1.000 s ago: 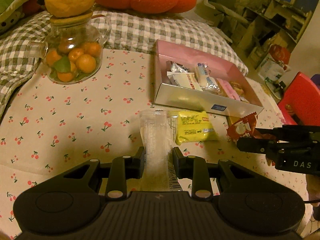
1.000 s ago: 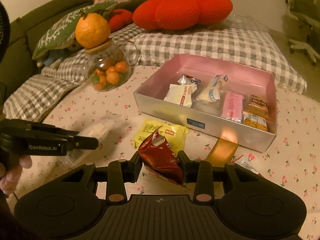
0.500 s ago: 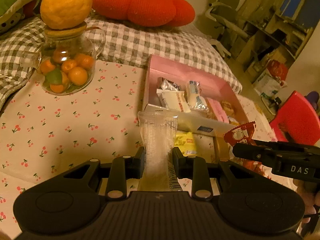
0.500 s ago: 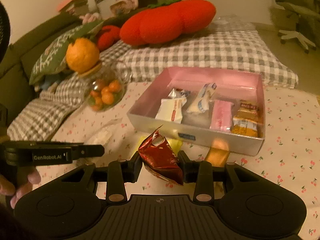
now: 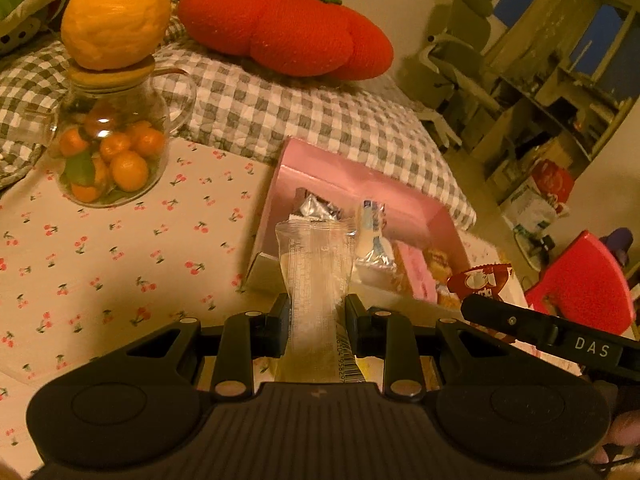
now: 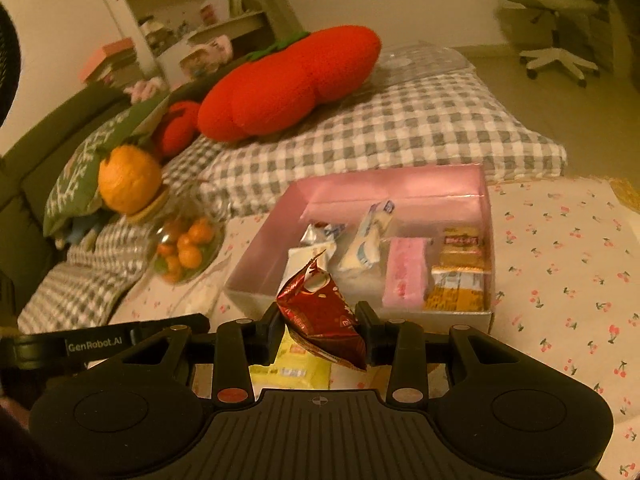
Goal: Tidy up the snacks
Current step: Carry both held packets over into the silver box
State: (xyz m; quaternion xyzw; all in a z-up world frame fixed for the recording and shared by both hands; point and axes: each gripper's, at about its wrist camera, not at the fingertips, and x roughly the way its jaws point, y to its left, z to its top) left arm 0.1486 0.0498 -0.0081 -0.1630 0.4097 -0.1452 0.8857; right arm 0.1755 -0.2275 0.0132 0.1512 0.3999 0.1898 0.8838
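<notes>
My left gripper (image 5: 316, 316) is shut on a long clear-wrapped snack (image 5: 318, 276), which stands up in front of the pink box (image 5: 360, 176). My right gripper (image 6: 322, 328) is shut on a red crinkled snack packet (image 6: 320, 312), held just before the pink box's (image 6: 400, 188) near wall. The box holds several wrapped snacks: a silver one (image 6: 316, 234), a white one (image 6: 366, 246), a pink one (image 6: 406, 272) and yellow-brown ones (image 6: 458, 276). A yellow packet (image 6: 298, 368) lies on the cloth under the right gripper. The right gripper with its red packet (image 5: 482, 280) shows at the right of the left wrist view.
A glass jar of small oranges (image 5: 106, 152) with a large citrus (image 5: 116, 14) on its lid stands at the left on the cherry-print cloth (image 5: 120, 240). A red tomato cushion (image 5: 288, 28) lies on the checked blanket (image 5: 300, 120) behind. A red seat (image 5: 584, 284) is at far right.
Both grippers have risen and moved toward the pink box, each rolling a little, with their snacks still held. The box now looms closer in both views.
</notes>
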